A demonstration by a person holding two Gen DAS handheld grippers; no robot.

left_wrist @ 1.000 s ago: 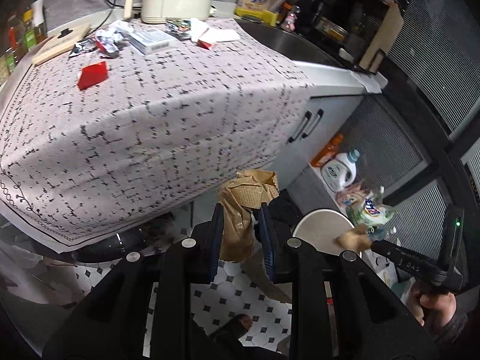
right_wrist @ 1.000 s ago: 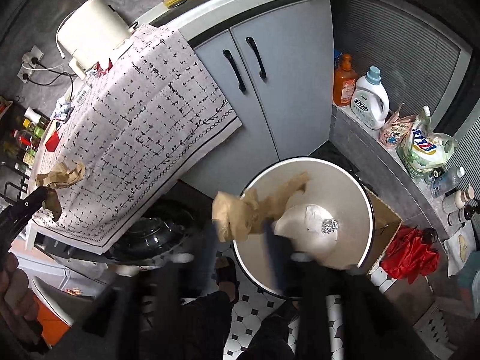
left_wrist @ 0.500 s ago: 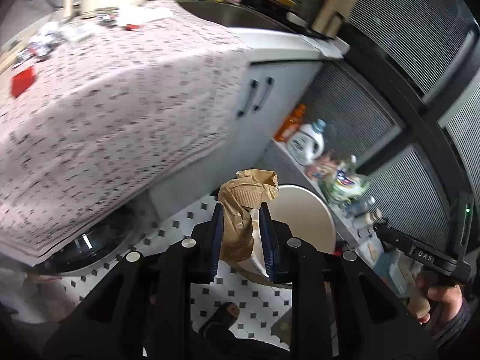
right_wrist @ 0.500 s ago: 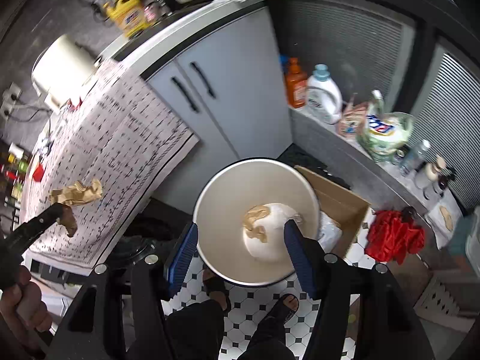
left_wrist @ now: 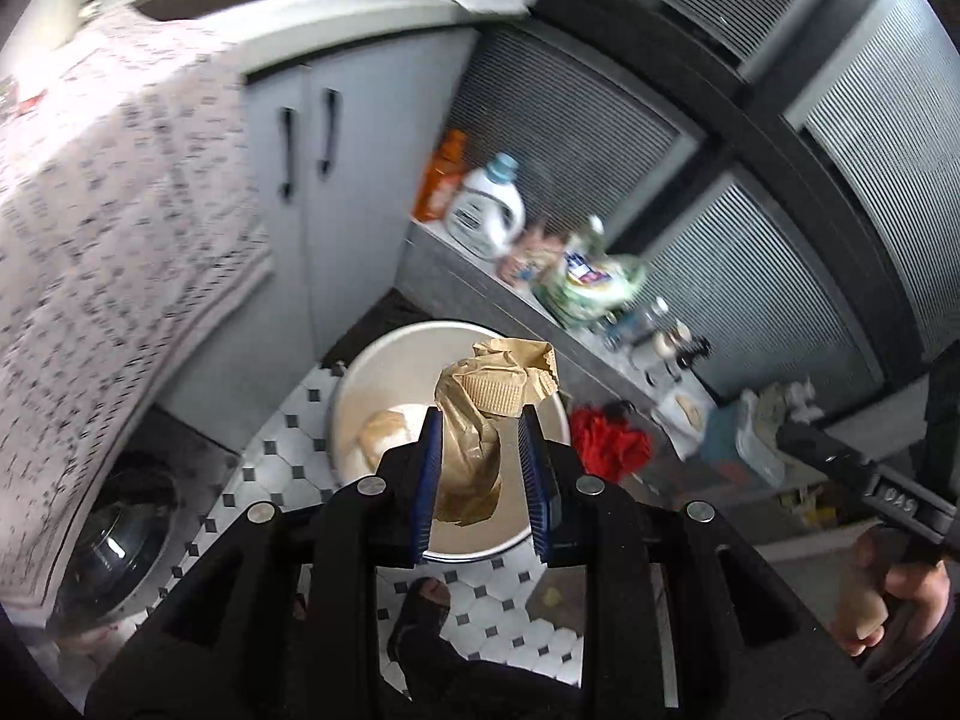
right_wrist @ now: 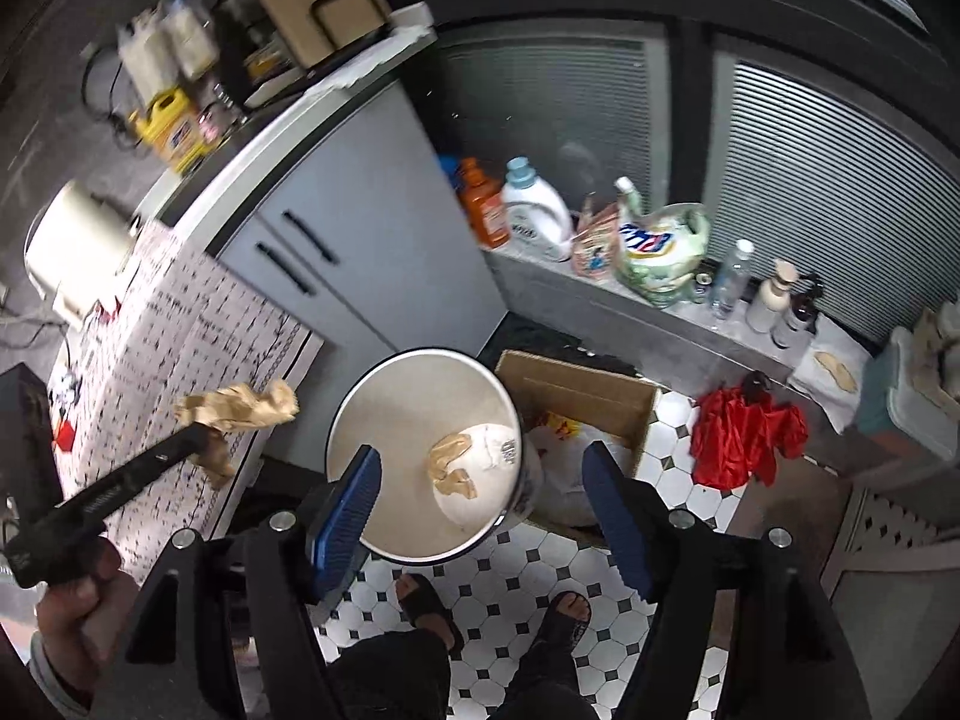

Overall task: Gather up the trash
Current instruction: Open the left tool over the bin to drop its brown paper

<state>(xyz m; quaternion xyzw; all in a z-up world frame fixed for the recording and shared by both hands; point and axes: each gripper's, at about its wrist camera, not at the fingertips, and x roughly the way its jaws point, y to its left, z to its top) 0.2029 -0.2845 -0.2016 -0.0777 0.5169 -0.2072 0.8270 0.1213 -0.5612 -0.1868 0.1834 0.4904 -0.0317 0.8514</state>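
While my left tongs [left_wrist: 480, 468] grip the crumpled brown paper [left_wrist: 480, 414] above the white bin [right_wrist: 384, 396], my right tongs [right_wrist: 480, 510] stand open and empty over it; paper scraps [right_wrist: 451, 465] lie inside.

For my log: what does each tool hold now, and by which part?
Left tool: crumpled brown paper, gripped by its lower part. Right tool: open, holds nothing.

Motion-blurred tablecloth [left_wrist: 114, 228]; bin [left_wrist: 360, 384] floor largely hidden behind crumpled paper [left_wrist: 480, 420].
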